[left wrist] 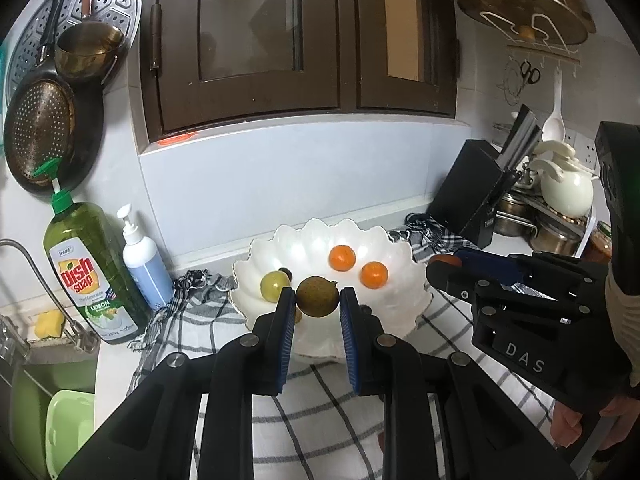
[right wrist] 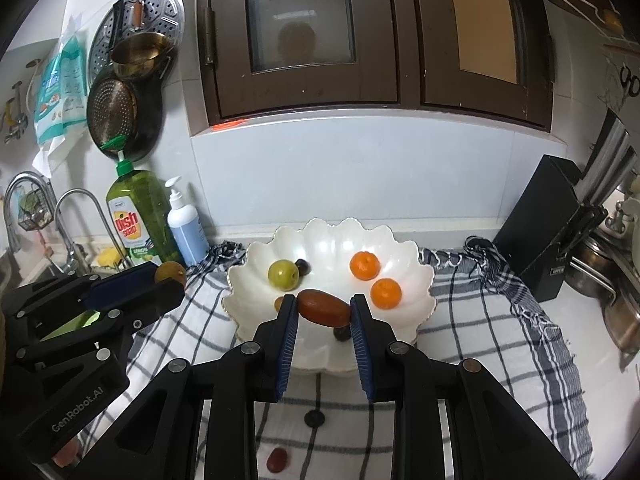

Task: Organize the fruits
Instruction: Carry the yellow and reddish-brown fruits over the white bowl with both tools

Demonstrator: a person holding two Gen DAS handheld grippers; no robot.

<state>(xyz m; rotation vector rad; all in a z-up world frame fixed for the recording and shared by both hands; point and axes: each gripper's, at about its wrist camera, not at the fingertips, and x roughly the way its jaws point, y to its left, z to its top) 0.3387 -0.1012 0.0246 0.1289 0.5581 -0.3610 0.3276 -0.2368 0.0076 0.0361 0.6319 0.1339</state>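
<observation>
Carrying both fruits over the white bowl's (right wrist: 420,280) front rim: left gripper (left wrist: 317,301) clamps a brownish-green fruit (left wrist: 317,296), right gripper (right wrist: 324,312) pinches a reddish-brown, probably date-like fruit (right wrist: 324,308); lower before releasing.

A home kitchen: pans (left wrist: 40,136) hang on the wall beside a sink tap (right wrist: 86,216), dish soap (left wrist: 90,272), knife block (left wrist: 476,188) and brown cupboards (left wrist: 300,40).

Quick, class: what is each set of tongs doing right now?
Left tongs: shut on the round brownish-green fruit.
Right tongs: shut on the oblong brown fruit.
</observation>
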